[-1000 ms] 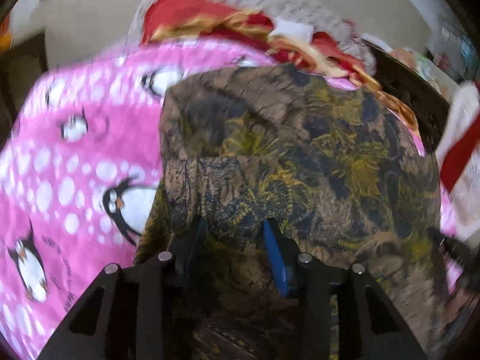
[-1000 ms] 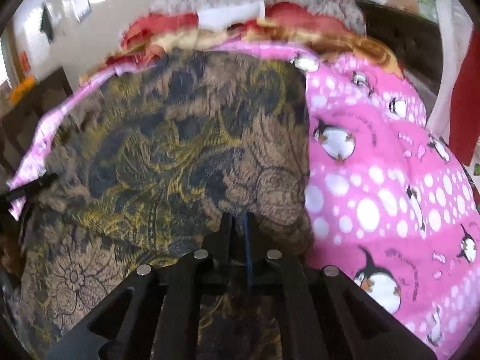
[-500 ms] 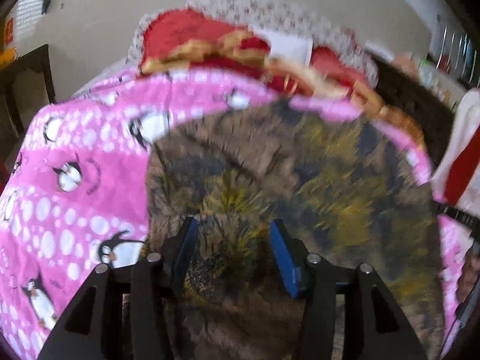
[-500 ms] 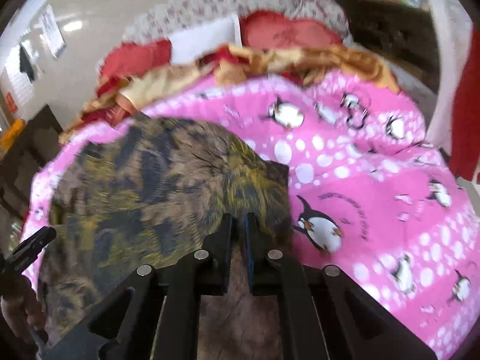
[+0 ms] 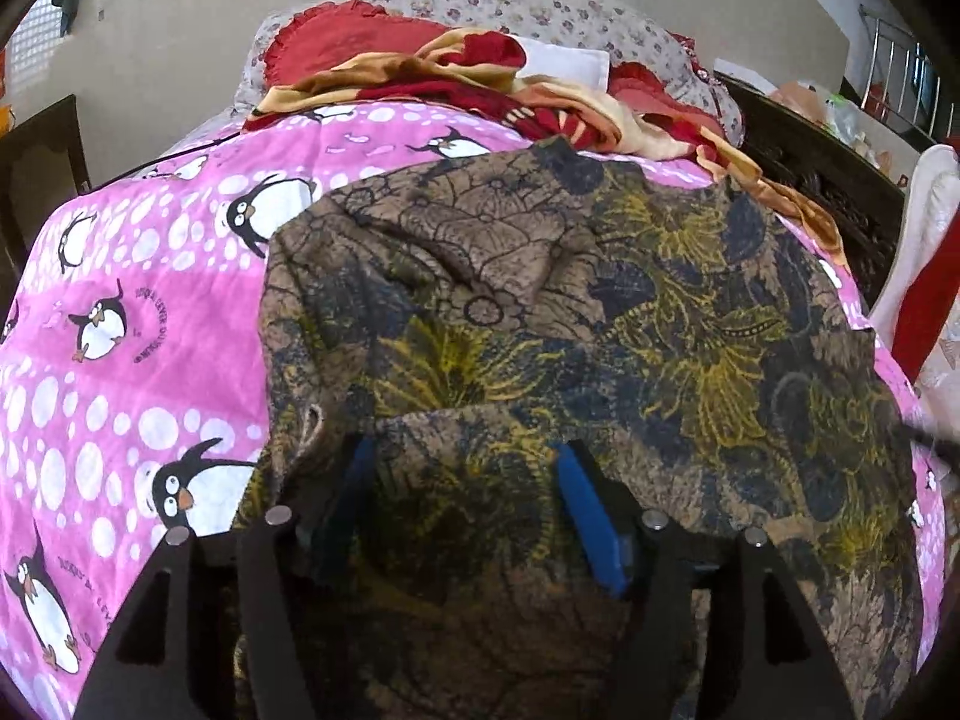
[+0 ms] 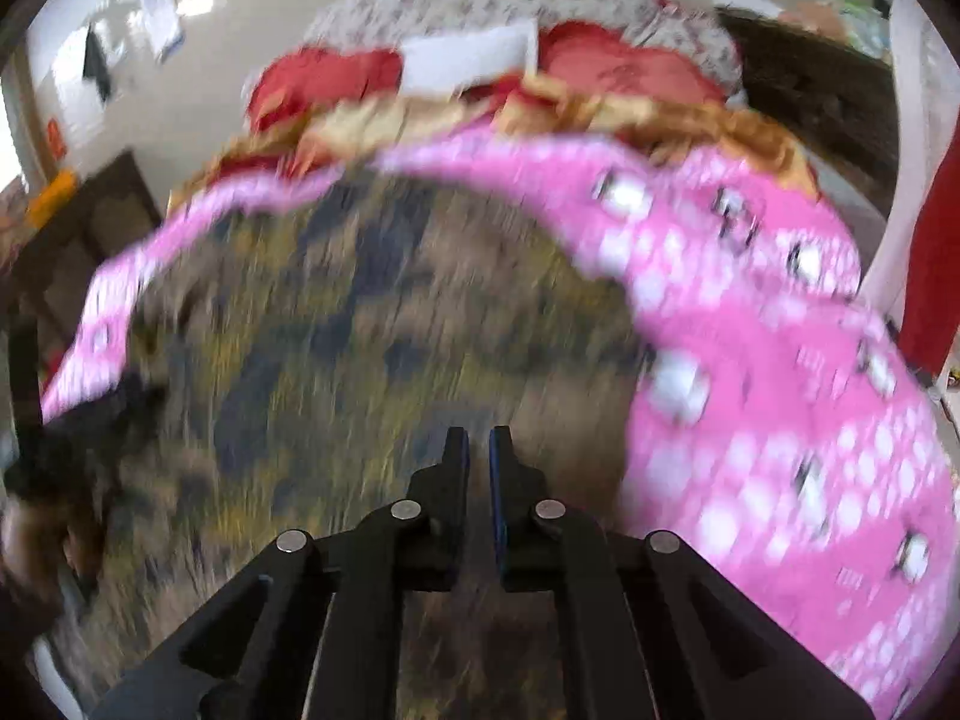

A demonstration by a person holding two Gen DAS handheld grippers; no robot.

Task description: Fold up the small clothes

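- Cloth [image 5: 540,312], brown with yellow and dark-blue flowers, lay spread on the pink penguin blanket [image 5: 150,276], toward the blanket's right edge.
- Left gripper [image 5: 465,480] had just been opening; its blue pads [image 5: 585,510] stood wide, a raised fold between them, ungripped.
- Right gripper [image 6: 478,450] was nearly closed over the blurred cloth, holding nothing visible.

The garment [image 5: 540,312] lay spread on the blanket [image 5: 150,300] that covered the bed, reaching from the near edge toward the bed's far end. Bare blanket lay beside it on the bed's left side and, in the right wrist view, on the right side too. Behind it, at the far end, a crumpled cloth [image 5: 456,69] lay on the blanket's far edge — and behind that, the pillows [image 5: 510,0]. A dark cabinet [image 5: 810,168] stood beyond the far right corner.
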